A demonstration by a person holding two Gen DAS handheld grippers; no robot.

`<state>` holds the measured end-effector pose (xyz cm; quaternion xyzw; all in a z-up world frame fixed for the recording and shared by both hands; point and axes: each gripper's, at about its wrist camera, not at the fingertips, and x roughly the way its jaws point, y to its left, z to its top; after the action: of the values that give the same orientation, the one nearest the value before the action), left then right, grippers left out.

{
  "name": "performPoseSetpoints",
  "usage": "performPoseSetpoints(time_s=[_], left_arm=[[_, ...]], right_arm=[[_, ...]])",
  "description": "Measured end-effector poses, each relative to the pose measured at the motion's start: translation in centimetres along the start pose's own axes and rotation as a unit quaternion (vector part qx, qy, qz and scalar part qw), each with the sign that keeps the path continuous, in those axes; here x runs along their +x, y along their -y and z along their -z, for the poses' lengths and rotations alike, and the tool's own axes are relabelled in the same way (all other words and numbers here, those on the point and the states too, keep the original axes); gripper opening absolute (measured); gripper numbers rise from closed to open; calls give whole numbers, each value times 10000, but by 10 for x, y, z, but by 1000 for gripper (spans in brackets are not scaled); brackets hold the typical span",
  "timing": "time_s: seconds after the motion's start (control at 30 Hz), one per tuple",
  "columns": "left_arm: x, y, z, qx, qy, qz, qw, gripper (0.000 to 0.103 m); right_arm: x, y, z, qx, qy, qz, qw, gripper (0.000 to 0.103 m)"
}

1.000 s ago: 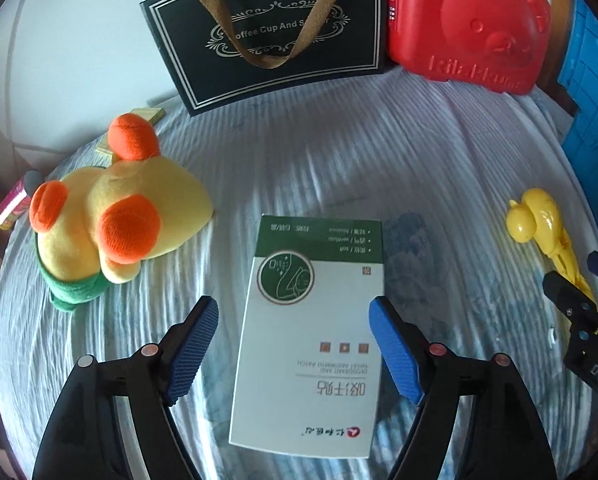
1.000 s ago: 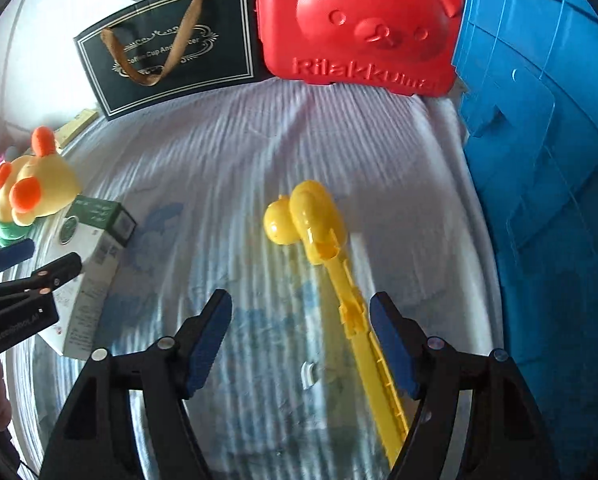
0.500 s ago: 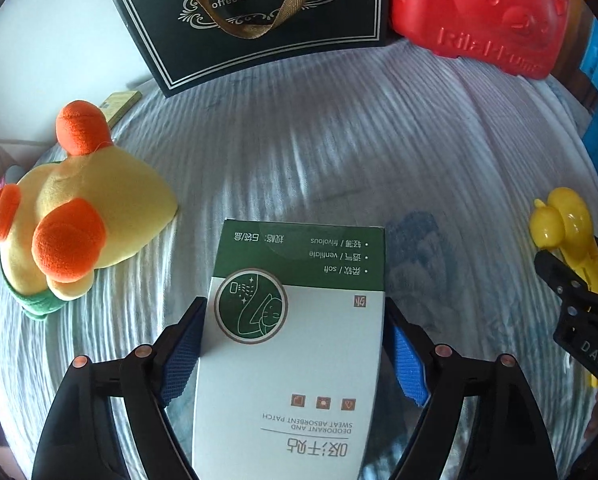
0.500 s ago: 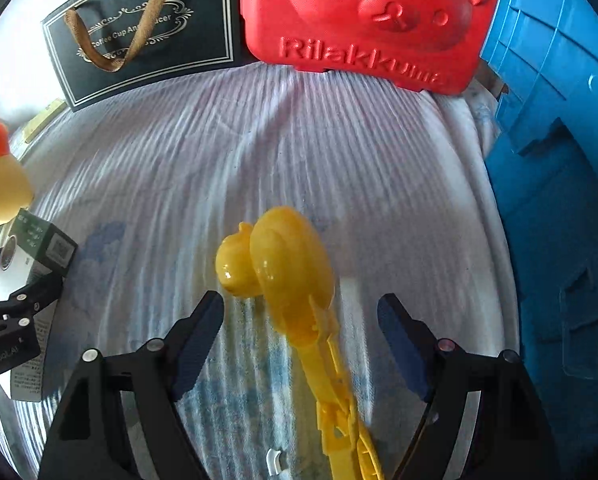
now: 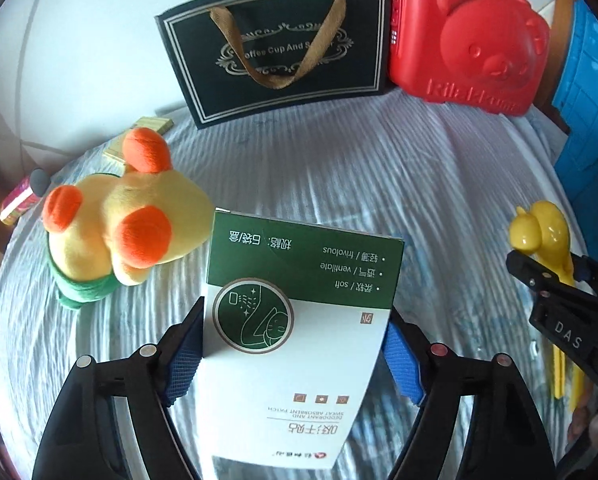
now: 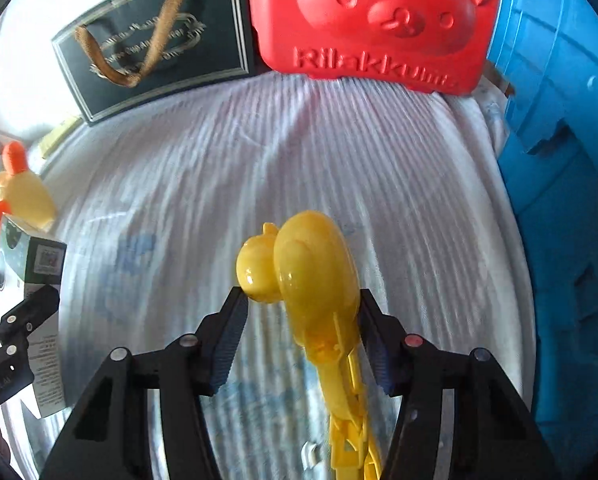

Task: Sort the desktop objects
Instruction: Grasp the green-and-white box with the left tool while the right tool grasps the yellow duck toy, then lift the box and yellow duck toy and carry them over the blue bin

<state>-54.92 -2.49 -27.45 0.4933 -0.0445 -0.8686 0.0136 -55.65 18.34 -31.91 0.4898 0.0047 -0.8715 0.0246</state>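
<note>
Green-and-white box (image 5: 299, 320) now sits clamped in my left gripper (image 5: 295, 354); my right gripper (image 6: 299, 336) has closed round the yellow duck tongs (image 6: 315, 280), both ready for sorting.

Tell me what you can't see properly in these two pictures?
- Left wrist view: the black gift bag has lettering partly covered by its own brown handle.
- Left wrist view: the white and green box hides the cloth under it.
- Right wrist view: the yellow duck tongs run off the bottom edge.
</note>
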Motion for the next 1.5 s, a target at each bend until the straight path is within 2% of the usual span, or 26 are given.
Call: performPoseSetpoints(time_s=[0.13, 0.27, 0.3, 0.33, 0.37, 0.53, 0.63, 0.9, 1.1, 1.23, 1.37, 1.5], left_arm=[[-45, -15, 3, -158, 317, 2, 9994, 79], [-103, -36, 12, -321, 806, -1, 9962, 79], [-118, -42, 15, -356, 919, 5, 9951, 79], [-132, -46, 18, -390, 1032, 11, 9939, 79], [-147, -50, 22, -419, 1149, 12, 9925, 79], [-207, -72, 48, -480, 1595, 53, 9860, 79], [-223, -84, 65, -505, 1606, 113, 9857, 79], [-254, -93, 101, -306, 1654, 282, 9853, 79], [-289, -84, 107, -127, 1970, 512, 9790, 79], [-316, -67, 104, -61, 2244, 673, 9721, 79], [-346, -31, 94, 64, 2571, 815, 9629, 79], [-380, 19, 79, 169, 2975, 972, 9496, 79]], right_arm=[[-47, -14, -4, -72, 385, -128, 9991, 54], [-111, -36, -8, -192, 945, -262, 9950, 53], [-127, -42, -8, -217, 1085, -298, 9934, 50], [-143, -47, -7, -239, 1215, -339, 9917, 41], [-159, -53, -6, -261, 1344, -381, 9899, 39], [-231, -80, 3, -323, 1827, -448, 9816, 38], [-262, -95, 18, -318, 1985, -461, 9785, 38], [-303, -124, 61, -351, 1990, -418, 9785, 36], [-344, -135, 78, -334, 2212, -282, 9742, 36], [-375, -127, 78, -297, 2386, -153, 9705, 36], [-417, -100, 74, -207, 2727, -39, 9619, 36], [-470, -53, 66, -121, 3219, 150, 9466, 36]])
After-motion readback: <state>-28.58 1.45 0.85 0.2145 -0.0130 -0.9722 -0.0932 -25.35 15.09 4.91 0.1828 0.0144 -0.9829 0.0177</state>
